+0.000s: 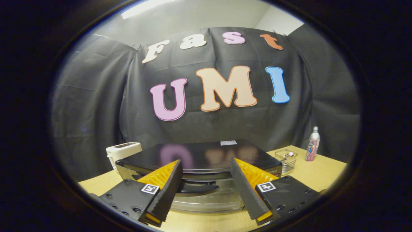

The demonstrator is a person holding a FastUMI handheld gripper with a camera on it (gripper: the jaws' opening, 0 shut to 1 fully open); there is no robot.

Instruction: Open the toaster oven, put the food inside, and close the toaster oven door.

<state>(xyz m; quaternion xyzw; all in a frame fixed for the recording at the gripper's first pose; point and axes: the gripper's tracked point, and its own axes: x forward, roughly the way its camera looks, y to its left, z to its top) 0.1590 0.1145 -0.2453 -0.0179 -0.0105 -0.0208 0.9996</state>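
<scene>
Soft light falls from a ceiling strip point(145, 8); the toaster oven point(199, 156) top gleams, and edges bow and darken.

The fingers point(167, 187) hide the toaster oven point(202, 161) door's ends (its handle partly).

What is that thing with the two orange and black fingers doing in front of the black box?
That is a gripper that a person holds. Its two fingers are spread open in front of the toaster oven, on either side of the dark door handle, not squeezing anything. The oven door looks shut, so the opening step seems not yet done. The oven sits on a wooden table, with a white toaster behind it on one side and a clear basket and a bottle on the other.
</scene>
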